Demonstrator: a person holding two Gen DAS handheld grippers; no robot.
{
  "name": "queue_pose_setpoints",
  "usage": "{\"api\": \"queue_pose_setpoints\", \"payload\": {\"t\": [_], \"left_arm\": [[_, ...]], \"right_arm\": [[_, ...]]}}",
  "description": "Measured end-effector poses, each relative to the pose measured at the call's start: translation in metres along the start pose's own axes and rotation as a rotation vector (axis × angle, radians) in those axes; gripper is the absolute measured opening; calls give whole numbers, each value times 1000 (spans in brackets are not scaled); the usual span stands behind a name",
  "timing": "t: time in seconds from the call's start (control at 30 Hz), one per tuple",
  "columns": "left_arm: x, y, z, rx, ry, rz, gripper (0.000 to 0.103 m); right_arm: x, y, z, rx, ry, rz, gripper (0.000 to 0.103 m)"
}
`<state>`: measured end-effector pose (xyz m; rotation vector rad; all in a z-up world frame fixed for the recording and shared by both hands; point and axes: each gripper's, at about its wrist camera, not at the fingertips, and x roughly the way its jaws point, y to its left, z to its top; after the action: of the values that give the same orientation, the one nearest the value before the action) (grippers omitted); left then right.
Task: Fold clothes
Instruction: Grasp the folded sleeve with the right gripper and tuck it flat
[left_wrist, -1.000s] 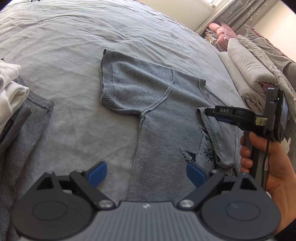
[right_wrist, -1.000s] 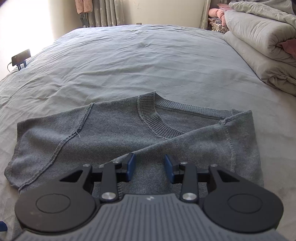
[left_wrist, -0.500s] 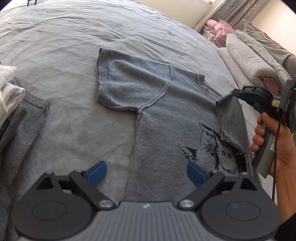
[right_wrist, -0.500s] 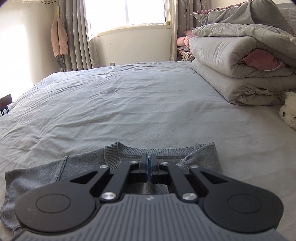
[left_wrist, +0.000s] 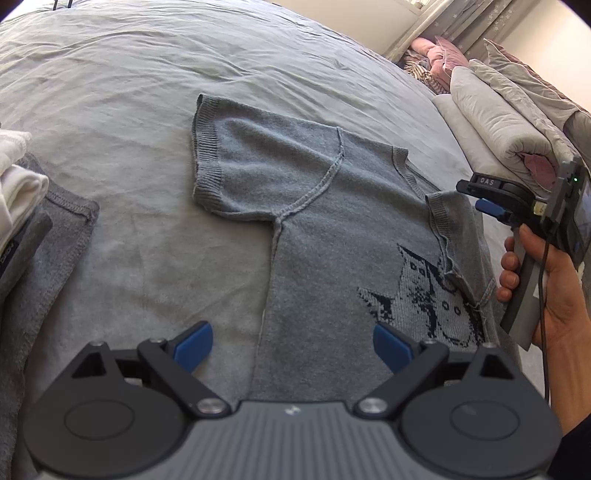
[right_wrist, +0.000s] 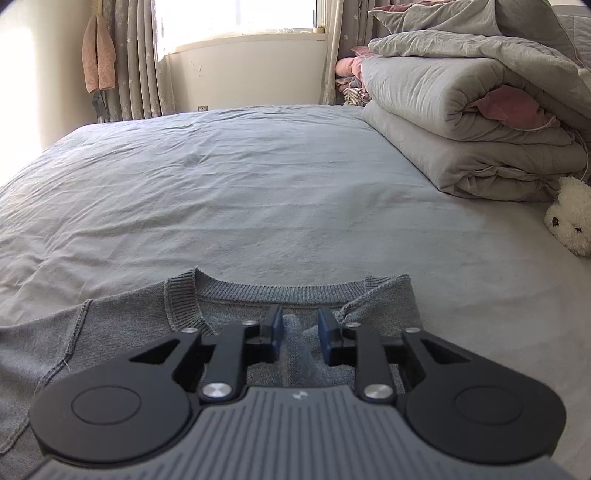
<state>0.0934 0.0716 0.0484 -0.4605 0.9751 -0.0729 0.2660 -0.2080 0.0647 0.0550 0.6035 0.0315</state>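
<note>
A grey knit short-sleeved sweater (left_wrist: 314, 221) with a dark animal pattern lies flat on the bed. Its right sleeve (left_wrist: 447, 225) is turned in over the chest. My left gripper (left_wrist: 291, 343) hangs open above the sweater's lower body, nothing between its blue pads. A person's hand holds my right gripper (left_wrist: 480, 199) just off the folded sleeve's outer edge. In the right wrist view the right gripper (right_wrist: 301, 325) has its jaws opening, with a raised ridge of grey sleeve cloth (right_wrist: 295, 339) between the pads, which do not press on it. The neckline (right_wrist: 273, 291) lies just ahead.
A stack of folded white and grey clothes (left_wrist: 22, 206) sits at the left on the grey bed sheet (right_wrist: 240, 184). Rolled grey duvets (right_wrist: 461, 122) line the right side, with a white plush toy (right_wrist: 570, 218) beside them. The person's hand (left_wrist: 546, 295) is at the right.
The right gripper shut on the sleeve and lifted its edge outward, then spread its jaws; the sleeve has sunk back onto the sweater. The left gripper stayed put.
</note>
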Motion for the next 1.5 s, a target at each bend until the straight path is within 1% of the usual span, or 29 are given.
{"api": "queue_pose_setpoints", "payload": {"t": [0.03, 0.1, 0.13, 0.17, 0.23, 0.27, 0.33, 0.37, 0.4, 0.43, 0.47, 0.53, 0.57, 0.6, 0.63, 0.73, 0.8, 0.83, 0.87, 0.93, 1.0, 1.03, 1.17, 1.27, 1.33, 1.37, 1.4, 1.47, 1.5], "left_arm": [[0, 0, 0, 1, -1, 2, 95], [0, -2, -1, 8, -2, 8, 95], [1, -3, -1, 14, -4, 12, 95], [1, -4, -2, 21, -6, 16, 95], [2, -4, -2, 28, -8, 20, 95], [2, -4, -2, 29, -8, 20, 95], [2, -3, -1, 20, -4, 15, 95], [2, -2, 0, 13, -2, 10, 95], [1, -1, 1, 7, 0, 4, 95], [1, 0, 1, 1, 2, 0, 95], [1, 1, 2, -4, 3, -3, 95], [1, 2, 2, -13, 3, -5, 95], [1, 1, 2, -11, 3, -3, 95], [1, 1, 2, -8, 3, -2, 95], [1, 0, 1, -3, 2, 1, 95], [2, -2, 0, 10, 0, 7, 95], [2, -1, 0, 9, 0, 7, 95], [2, -1, 0, 9, 0, 7, 95], [2, -1, 1, 10, 0, 6, 95], [2, -1, 0, 12, 0, 7, 95], [2, -1, 1, 12, 0, 7, 95], [2, -1, 1, 11, 1, 7, 95], [2, -2, -1, 16, -2, 11, 95], [2, -5, -2, 33, -5, 20, 95], [3, -6, -3, 44, -7, 25, 95], [2, -6, -3, 45, -7, 23, 95], [2, -5, -3, 45, -6, 20, 95], [2, -4, -2, 32, -5, 15, 95], [2, -4, -2, 30, -4, 14, 95]], "right_arm": [[-8, -1, 2, 10, -14, 39, 59], [-12, 6, 3, -9, 23, 120, 59], [-12, 12, 2, -34, 41, 137, 59], [-11, 21, -1, -91, 58, 139, 59], [-14, 41, -8, -207, 10, 61, 59], [-16, 45, -9, -225, -21, 37, 59], [-20, 44, -8, -191, -37, 89, 56], [-17, 45, -8, -185, -7, 131, 47], [-14, 48, -10, -213, 14, 126, 38], [-10, 52, -13, -246, 33, 114, 37], [-9, 55, -16, -280, 14, 80, 37], [-13, 51, -19, -254, -31, 88, 37], [-14, 48, -19, -216, -21, 123, 37], [-9, 48, -21, -215, 9, 118, 37], [-4, 49, -24, -221, 42, 105, 37], [20, 48, -36, -277, 135, 3, 37], [24, 42, -40, -262, 133, 5, 34], [26, 39, -42, -252, 130, 9, 28], [25, 37, -40, -227, 132, 5, 1], [21, 28, -31, -147, 111, 14, 3], [11, 16, -22, -47, 72, 51, 3], [6, 12, -19, 3, 57, 89, 3], [-10, -5, -12, 284, 35, 321, 3], [4, 10, -15, 257, 102, 299, 3], [15, 26, -21, 127, 151, 207, 5], [20, 34, -25, 58, 175, 157, 8], [13, 33, -24, 54, 148, 160, 13], [-6, 28, -21, 80, 88, 189, 16], [-21, 23, -19, 87, 70, 201, 23]]}}
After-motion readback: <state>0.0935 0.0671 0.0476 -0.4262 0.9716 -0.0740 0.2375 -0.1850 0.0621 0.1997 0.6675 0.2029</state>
